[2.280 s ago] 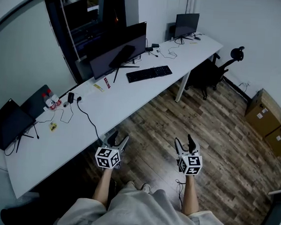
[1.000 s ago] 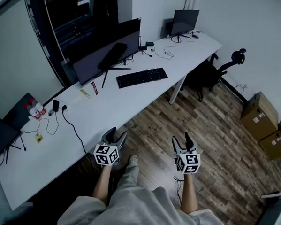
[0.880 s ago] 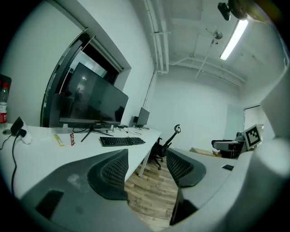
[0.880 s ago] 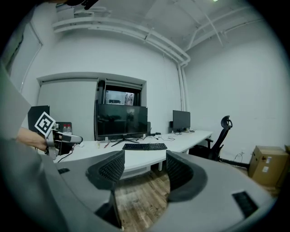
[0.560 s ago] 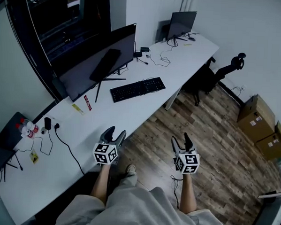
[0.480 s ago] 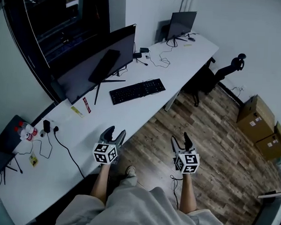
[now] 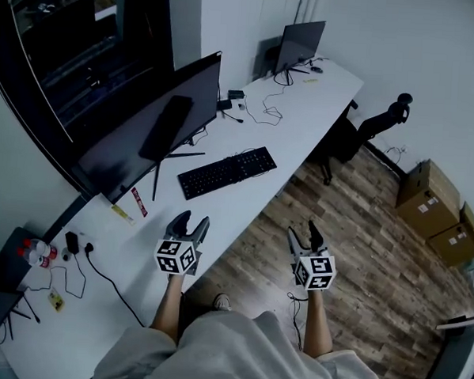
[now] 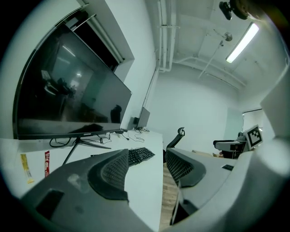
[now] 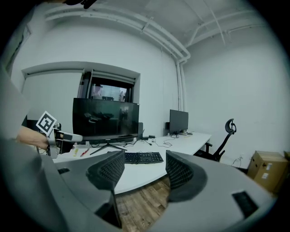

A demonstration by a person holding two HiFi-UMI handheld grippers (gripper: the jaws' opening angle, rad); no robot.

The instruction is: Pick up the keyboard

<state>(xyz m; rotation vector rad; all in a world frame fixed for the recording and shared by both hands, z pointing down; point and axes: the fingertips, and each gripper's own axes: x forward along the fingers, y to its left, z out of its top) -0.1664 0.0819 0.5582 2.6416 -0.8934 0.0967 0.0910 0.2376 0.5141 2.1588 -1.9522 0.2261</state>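
Both tools empty, jaws standing apart with nothing between them. My left gripper (image 7: 193,218) hangs over the near edge of the white desk (image 7: 308,109); my right gripper (image 7: 302,229) is out over the wood floor (image 7: 362,223), off the desk. The keyboard (image 7: 227,171) lies flat on the desk farther along, just in front of the big monitor (image 7: 145,132) and its stand (image 7: 169,153), well apart from both grippers. I judge this as the approach, with nothing reached yet. To do it well: close the gap along the desk edge and keep both tools low and nearly level, since the keyboard is thin and flat. Bring one gripper to each short end, jaws wide enough to take the thickness, and slide a lower jaw under the edge rather than pressing down on the keys. The left tool must stay clear of the stand's legs, which sit just beside the keyboard's left end. Cannot tell whether a cable trails from it, so lift slowly and level, both ends together.
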